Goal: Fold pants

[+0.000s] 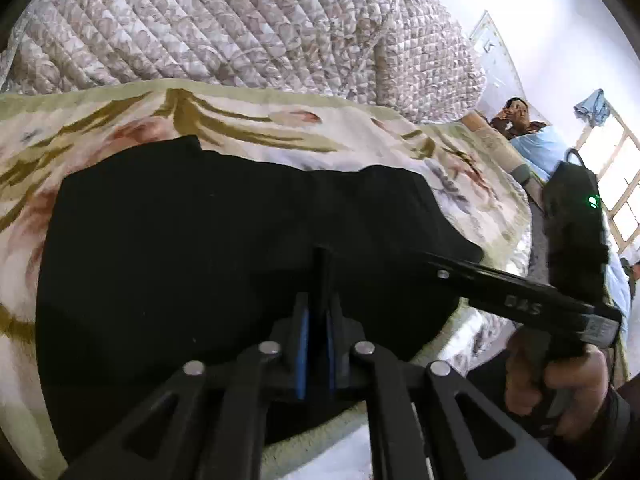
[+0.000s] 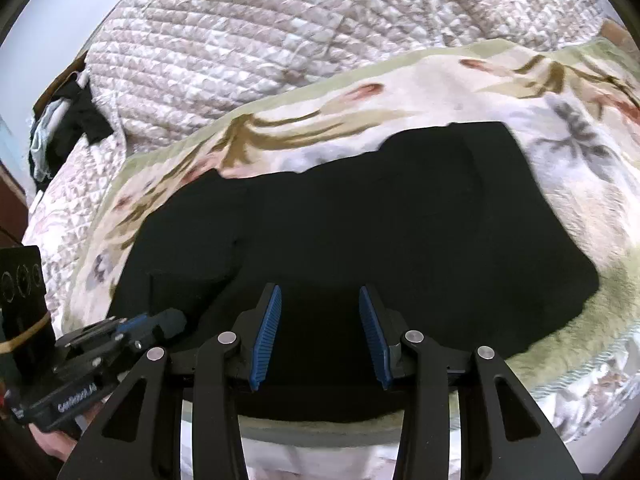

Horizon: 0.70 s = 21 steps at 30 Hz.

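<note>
Black pants (image 1: 200,248) lie spread flat on a floral blanket (image 1: 100,120); they also show in the right wrist view (image 2: 380,232). My left gripper (image 1: 318,276) is shut over the pants' near edge, its blue pads almost together; whether cloth is between them I cannot tell. My right gripper (image 2: 320,300) is open just above the pants' near edge, its blue pads (image 2: 267,332) wide apart and empty. The right gripper also shows in the left wrist view (image 1: 460,268) and the left one in the right wrist view (image 2: 160,320).
A quilted bedspread (image 1: 240,20) is heaped behind the blanket (image 2: 580,92). A person (image 1: 520,120) lies at the far right near a window (image 1: 612,176). Dark clothes (image 2: 72,120) are piled at the far left. The bed's front edge (image 2: 320,440) is just below the grippers.
</note>
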### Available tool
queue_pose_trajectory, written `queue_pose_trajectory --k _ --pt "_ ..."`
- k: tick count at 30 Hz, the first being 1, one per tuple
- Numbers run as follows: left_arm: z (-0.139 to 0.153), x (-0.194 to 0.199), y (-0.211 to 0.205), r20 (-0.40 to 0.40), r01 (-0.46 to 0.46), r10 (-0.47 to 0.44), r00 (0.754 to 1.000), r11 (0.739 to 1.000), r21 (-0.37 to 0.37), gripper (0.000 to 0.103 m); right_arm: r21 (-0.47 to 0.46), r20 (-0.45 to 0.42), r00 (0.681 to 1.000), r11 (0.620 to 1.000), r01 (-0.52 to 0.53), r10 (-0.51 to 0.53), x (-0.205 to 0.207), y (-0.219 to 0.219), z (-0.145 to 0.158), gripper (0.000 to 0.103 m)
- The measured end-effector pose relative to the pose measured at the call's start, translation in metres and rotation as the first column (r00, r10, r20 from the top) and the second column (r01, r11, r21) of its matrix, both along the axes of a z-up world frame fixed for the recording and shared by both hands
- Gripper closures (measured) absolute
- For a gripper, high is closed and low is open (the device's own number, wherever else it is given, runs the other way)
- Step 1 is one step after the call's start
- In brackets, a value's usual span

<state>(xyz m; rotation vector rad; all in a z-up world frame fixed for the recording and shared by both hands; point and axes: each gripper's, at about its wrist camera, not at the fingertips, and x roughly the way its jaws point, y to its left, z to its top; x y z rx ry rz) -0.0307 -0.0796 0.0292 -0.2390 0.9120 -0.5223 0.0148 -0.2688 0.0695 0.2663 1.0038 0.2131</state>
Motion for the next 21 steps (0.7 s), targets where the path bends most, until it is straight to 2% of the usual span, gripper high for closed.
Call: queue_pose_trajectory --k 2,4,6,10,11,15,17,21 --pt "0.004 0.000 0.001 -0.016 0.018 -0.019 1.000 1.000 -0.025 0.086 -0.002 0.008 1.000 1.000 -0.022 0.022 0.001 0.009 0.003 0.062" --pt "0.014 -0.005 0.004 0.007 0.040 -0.040 0.999 0.998 -0.044 0.080 0.025 0.009 0.999 0.999 -0.046 0.046 0.003 0.018 0.004 0.062" --pt "0.024 -0.009 0.010 0.031 0.034 -0.033 0.999 0.999 -0.023 0.079 0.044 -0.003 0.998 0.997 -0.063 0.063 0.006 0.025 0.002 0.062" --pt "0.040 0.004 0.044 0.083 -0.086 0.081 0.993 0.995 0.050 0.078 0.070 -0.042 0.990 0.989 -0.128 0.131 0.013 0.046 -0.003 0.062" --pt "0.041 0.009 0.055 0.082 -0.123 0.118 0.990 0.990 0.062 0.073 0.069 -0.055 0.988 0.987 -0.143 0.147 0.017 0.052 -0.005 0.062" --pt "0.041 0.035 0.095 0.072 -0.276 0.268 0.961 0.951 0.139 0.070 0.083 -0.088 0.983 0.984 -0.156 0.163 0.035 0.061 -0.016 0.062" --pt "0.038 0.044 0.104 0.089 -0.310 0.298 0.950 0.933 0.181 0.067 0.089 -0.101 0.982 0.985 -0.150 0.158 0.047 0.062 -0.018 0.062" --pt "0.027 0.053 0.117 0.084 -0.328 0.317 0.945 0.927 0.181 0.066 0.096 -0.106 0.977 0.980 -0.174 0.184 0.063 0.069 -0.021 0.062"
